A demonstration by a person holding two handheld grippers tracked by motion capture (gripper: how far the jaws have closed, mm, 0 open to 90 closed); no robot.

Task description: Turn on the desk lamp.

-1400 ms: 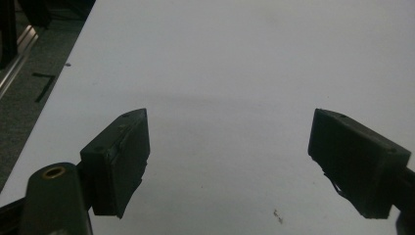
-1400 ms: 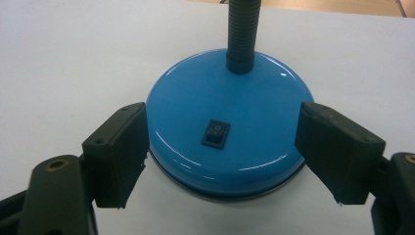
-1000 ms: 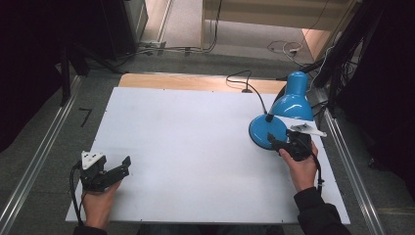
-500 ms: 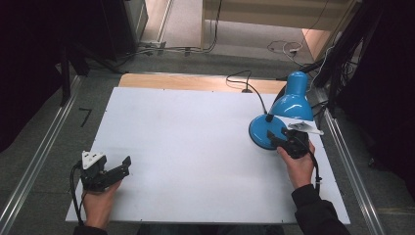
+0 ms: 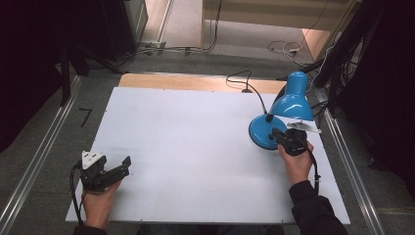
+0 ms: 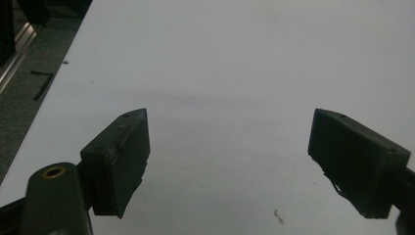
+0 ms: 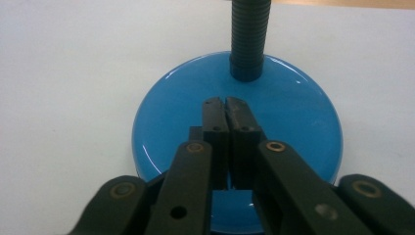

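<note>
- Near the table's right edge: right gripper, jaws just closed together, nothing between, over blue lamp base.
- Near-left corner: left gripper spread, empty.

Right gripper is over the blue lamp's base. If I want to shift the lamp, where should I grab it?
Probably the black ribbed neck, low down where it rises upright from the lamp base. Come in level from the near side with the right gripper reopened: its jaws have just closed with nothing between them. The base is a flat, glossy disc, likely too wide.
</note>
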